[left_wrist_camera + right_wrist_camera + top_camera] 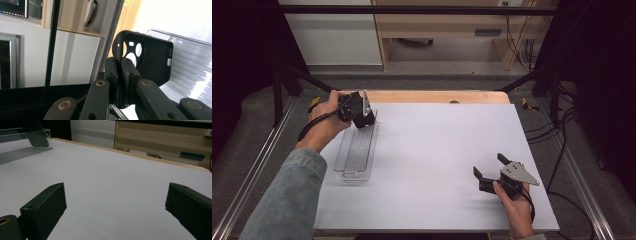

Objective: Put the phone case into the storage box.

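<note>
Left gripper (120,75) clamped on black phone case (147,57), held above far end of clear tray (357,150). Right gripper (490,170) open, idle on tabletop (437,150). Case seemingly not yet laid in tray; release remains.

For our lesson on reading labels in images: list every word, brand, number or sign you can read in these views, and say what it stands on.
None can be read.
Black phone case clamped in the left gripper: no printing shows.
Clear plastic tray: only ridges, no label.
Screen at the left gripper view's top corner: coloured marks, too small and blurred to read.
Right gripper, open over the white table: unmarked.
</note>
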`<state>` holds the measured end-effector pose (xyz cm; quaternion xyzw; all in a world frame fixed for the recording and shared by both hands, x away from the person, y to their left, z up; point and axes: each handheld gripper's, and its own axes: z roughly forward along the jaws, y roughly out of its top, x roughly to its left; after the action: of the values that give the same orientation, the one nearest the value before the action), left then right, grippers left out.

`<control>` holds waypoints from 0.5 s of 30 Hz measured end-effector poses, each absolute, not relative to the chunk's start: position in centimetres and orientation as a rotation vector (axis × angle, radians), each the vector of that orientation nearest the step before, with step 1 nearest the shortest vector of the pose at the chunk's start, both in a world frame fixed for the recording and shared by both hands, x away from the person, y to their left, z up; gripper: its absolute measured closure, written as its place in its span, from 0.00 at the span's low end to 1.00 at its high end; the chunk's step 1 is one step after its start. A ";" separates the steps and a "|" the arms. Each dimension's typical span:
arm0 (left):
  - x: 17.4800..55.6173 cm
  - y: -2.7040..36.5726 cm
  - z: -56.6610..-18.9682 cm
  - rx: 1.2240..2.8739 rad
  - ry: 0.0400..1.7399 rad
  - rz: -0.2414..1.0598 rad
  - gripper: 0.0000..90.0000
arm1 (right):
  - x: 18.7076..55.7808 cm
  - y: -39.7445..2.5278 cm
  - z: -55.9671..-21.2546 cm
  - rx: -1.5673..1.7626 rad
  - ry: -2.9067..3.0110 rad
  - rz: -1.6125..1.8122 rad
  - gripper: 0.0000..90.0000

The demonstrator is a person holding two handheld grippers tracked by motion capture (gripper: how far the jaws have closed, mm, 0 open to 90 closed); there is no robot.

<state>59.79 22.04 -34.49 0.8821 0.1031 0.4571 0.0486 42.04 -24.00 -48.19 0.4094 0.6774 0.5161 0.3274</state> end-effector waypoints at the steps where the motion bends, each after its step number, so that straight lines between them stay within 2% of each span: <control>1: 59.8 22.0 -34.5 2.689 0.312 1.393 0.93 | 42.0 -24.0 -48.2 1.072 1.775 1.351 0.04; 15: 60.3 21.3 -34.5 2.701 0.290 1.392 0.93 | 42.0 -24.2 -48.2 1.074 1.773 1.357 0.04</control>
<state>60.35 21.35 -34.48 0.8840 0.0949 0.4555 0.0444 42.05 -24.19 -48.16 0.4100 0.6764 0.5178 0.3260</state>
